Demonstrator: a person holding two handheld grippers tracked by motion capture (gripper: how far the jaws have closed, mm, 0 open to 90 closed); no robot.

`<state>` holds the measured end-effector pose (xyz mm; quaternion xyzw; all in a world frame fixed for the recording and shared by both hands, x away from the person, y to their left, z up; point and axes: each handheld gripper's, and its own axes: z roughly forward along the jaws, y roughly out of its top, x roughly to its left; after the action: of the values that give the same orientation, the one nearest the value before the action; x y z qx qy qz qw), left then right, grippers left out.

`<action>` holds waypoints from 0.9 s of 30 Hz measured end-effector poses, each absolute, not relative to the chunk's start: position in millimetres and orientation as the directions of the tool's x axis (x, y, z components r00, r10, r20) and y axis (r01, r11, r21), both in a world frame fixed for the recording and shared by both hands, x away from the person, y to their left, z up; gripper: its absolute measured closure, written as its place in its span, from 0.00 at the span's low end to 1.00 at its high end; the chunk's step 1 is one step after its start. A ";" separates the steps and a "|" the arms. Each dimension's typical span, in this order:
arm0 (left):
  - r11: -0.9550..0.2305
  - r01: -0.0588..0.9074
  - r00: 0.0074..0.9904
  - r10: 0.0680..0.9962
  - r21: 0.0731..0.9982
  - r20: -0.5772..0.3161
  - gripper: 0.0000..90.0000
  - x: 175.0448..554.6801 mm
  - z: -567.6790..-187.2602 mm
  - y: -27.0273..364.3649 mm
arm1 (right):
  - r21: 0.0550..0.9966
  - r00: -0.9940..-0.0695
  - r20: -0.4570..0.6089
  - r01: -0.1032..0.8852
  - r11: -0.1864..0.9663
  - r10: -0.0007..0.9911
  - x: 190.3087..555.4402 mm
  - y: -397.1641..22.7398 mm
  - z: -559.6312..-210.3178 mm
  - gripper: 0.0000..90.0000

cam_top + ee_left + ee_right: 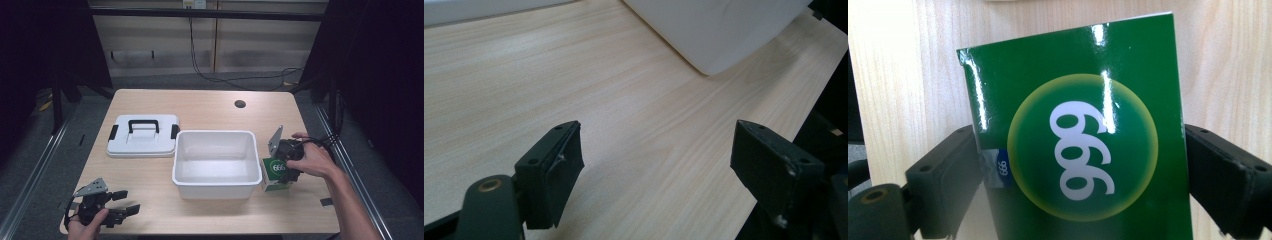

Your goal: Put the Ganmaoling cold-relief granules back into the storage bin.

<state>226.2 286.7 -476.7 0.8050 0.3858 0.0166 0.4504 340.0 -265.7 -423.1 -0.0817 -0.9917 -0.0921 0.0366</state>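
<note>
High view: white bin (217, 165) sits empty mid-bench; right gripper (286, 167) fingers (943, 182) clamp the green box (1083, 150); left gripper (659, 170) fingers gape wide, holding nothing.

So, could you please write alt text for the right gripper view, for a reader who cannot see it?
A glossy green box with a white "999" in a yellow-edged circle stands between the right gripper's two black jaws, which press against its sides. Pale wooden table lies behind it.

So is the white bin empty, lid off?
Yes. The white bin shows a bare floor; its lid lies beside it on the table.
</note>
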 end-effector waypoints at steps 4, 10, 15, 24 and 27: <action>-0.295 0.607 0.701 0.636 0.738 -0.323 0.23 226.3 -476.7 286.9 | 0.164 -0.982 0.086 0.180 0.970 0.168 340.7 -267.6 -419.7 0.14; -0.296 0.607 0.701 0.635 0.738 -0.323 0.23 226.1 -476.5 286.9 | 0.138 -0.974 0.128 0.202 0.970 0.185 341.0 -267.7 -418.1 0.15; -0.296 0.607 0.702 0.636 0.738 -0.322 0.23 226.1 -476.3 286.8 | 0.127 -0.968 0.155 0.219 0.967 0.199 342.0 -267.8 -416.2 0.16; -0.298 0.605 0.703 0.635 0.738 -0.320 0.23 226.0 -476.2 286.8 | 0.156 -0.963 0.147 0.247 0.956 0.225 337.8 -272.4 -405.1 0.17; -0.299 0.604 0.704 0.635 0.739 -0.319 0.23 226.0 -476.2 286.3 | 0.147 -0.961 0.148 0.254 0.956 0.232 336.2 -272.9 -402.6 0.17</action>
<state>226.0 286.3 -476.2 0.8057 0.3846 0.0169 0.4503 336.2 -272.9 -402.6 -0.1231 -0.9868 -0.0826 0.0646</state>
